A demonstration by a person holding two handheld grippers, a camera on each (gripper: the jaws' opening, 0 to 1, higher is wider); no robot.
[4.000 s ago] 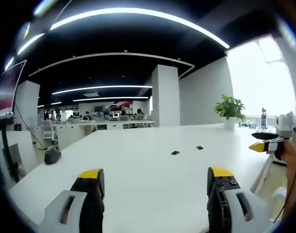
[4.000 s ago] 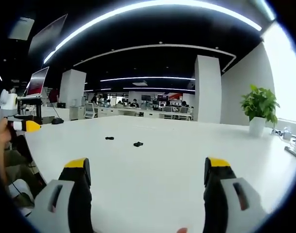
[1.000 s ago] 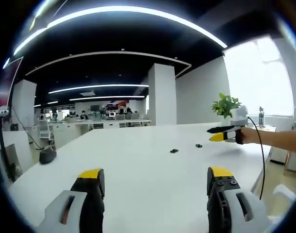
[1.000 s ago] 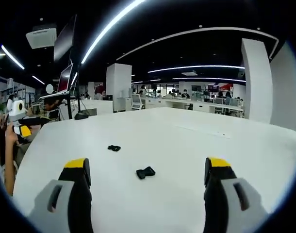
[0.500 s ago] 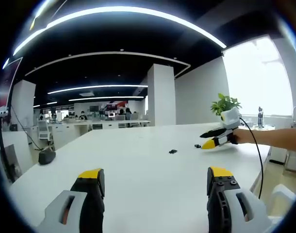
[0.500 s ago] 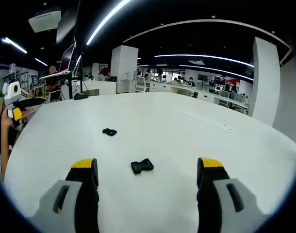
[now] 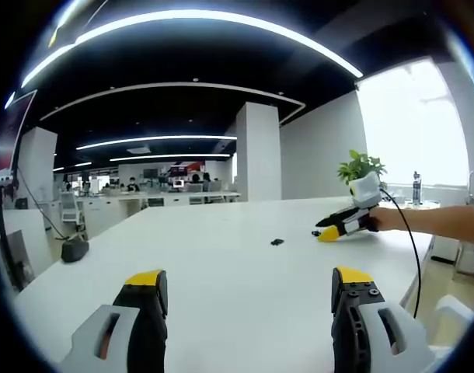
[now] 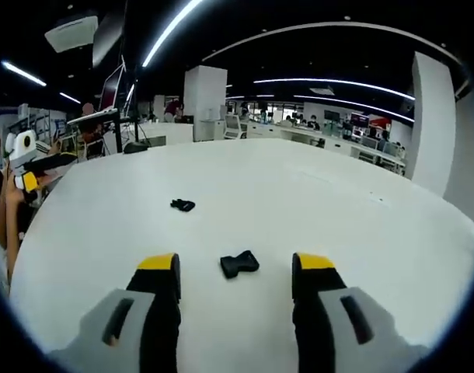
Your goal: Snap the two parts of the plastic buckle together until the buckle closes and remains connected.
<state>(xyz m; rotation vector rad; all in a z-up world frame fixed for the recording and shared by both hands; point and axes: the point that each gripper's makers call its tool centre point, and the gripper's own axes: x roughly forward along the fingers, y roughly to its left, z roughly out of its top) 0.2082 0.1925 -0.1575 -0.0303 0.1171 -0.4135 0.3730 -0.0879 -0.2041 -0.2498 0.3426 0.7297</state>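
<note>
The right tool (image 8: pixel 235 272) sits low over the white desk (image 8: pixel 361 225), its two yellow-tipped jaws partly drawn in and standing either side of a small black buckle part (image 8: pixel 239 264) that lies flat on the surface. The jaws are close on both sides of it but apart from it; nothing is gripped yet. The other buckle part (image 8: pixel 182 205) lies further off across the desk, well apart from the first.

The left tool (image 7: pixel 249 284) hangs wide open and empty at the near edge of the desk. In its view that far buckle part (image 7: pixel 277 242) is a dark speck, with the right tool (image 7: pixel 336 230) down beyond it on the person's outstretched arm. A potted plant (image 7: pixel 360 167) stands at the desk's far side.

Both pieces look like light, stiff moulded plastic, smooth enough to skate on the bare desk if nudged. I would take the near piece across its flat sides at the body, leaving its mating end free, and squeeze only moderately.
</note>
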